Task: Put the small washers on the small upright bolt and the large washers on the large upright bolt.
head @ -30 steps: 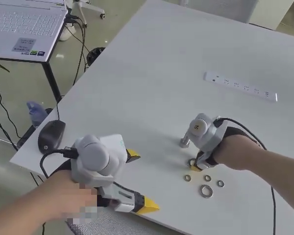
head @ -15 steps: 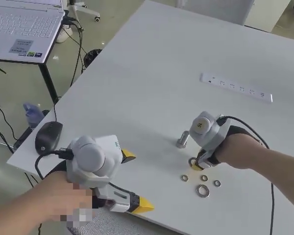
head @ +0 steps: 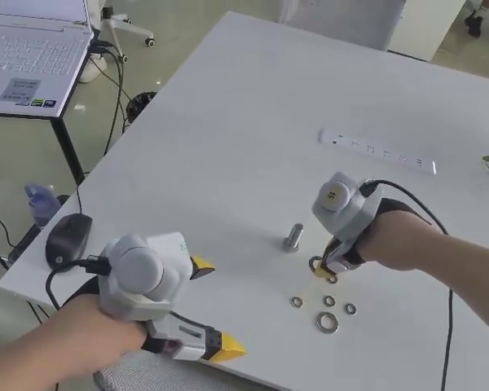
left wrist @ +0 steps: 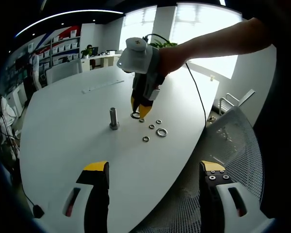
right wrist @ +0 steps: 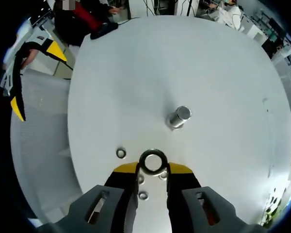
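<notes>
An upright steel bolt (head: 292, 237) (right wrist: 178, 116) (left wrist: 114, 118) stands near the table's front edge. My right gripper (head: 322, 269) (right wrist: 153, 167) is shut on a large washer (right wrist: 153, 161) (head: 316, 265), a little right of the bolt and nearer to me, low over the table. On the table in front of it lie three small washers (head: 297, 302) (head: 329, 300) (head: 350, 309) and another large washer (head: 327, 322) (left wrist: 161, 132). My left gripper (head: 214, 308) (left wrist: 153, 167) is open with nothing between its jaws, at the table's front edge to the left of the bolt.
A white power strip (head: 377, 151) lies further back on the white table (head: 244, 122). A black mouse (head: 68, 239) sits at the table's left corner. An open laptop (head: 24, 49) stands on a side stand to the left. A mesh chair (left wrist: 228, 145) is below the front edge.
The head camera has shifted, so the whole scene sits a bit further left. My right gripper stays beside the bolt with the large washer. My left gripper keeps its place.
</notes>
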`<state>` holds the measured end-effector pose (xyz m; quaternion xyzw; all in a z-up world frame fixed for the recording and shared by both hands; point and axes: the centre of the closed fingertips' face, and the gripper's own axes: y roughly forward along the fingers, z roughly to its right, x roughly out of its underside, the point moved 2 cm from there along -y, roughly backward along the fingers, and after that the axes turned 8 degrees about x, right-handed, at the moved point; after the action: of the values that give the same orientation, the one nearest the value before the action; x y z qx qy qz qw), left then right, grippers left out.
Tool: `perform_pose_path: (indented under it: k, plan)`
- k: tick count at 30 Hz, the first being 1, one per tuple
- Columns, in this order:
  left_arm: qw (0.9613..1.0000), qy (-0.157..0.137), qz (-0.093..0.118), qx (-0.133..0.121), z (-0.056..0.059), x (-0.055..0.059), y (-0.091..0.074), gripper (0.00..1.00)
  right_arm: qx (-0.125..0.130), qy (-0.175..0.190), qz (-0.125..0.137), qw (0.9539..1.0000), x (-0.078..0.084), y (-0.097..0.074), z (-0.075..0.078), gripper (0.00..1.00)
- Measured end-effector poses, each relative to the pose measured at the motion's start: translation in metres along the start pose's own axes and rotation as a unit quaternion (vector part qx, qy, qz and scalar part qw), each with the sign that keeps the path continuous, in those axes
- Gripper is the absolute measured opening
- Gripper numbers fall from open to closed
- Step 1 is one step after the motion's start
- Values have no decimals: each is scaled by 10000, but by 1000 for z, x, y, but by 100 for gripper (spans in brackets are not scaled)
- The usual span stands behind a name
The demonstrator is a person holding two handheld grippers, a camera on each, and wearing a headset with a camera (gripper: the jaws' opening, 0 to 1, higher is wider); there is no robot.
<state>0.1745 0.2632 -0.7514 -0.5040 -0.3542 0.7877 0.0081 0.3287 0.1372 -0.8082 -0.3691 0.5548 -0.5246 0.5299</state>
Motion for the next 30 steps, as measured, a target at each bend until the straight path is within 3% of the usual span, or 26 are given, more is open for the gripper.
perform_pose_path:
  k: [13, 30]
  plan:
    - [10000, -7, 5, 18, -3, 2, 0, 76, -42, -13, 10, 10000, -8, -16, 7, 21]
    - [9998, -115, -24, 135, -1, 7, 2, 90, -36, -61, 17, 10000, -18, -18, 18, 21]
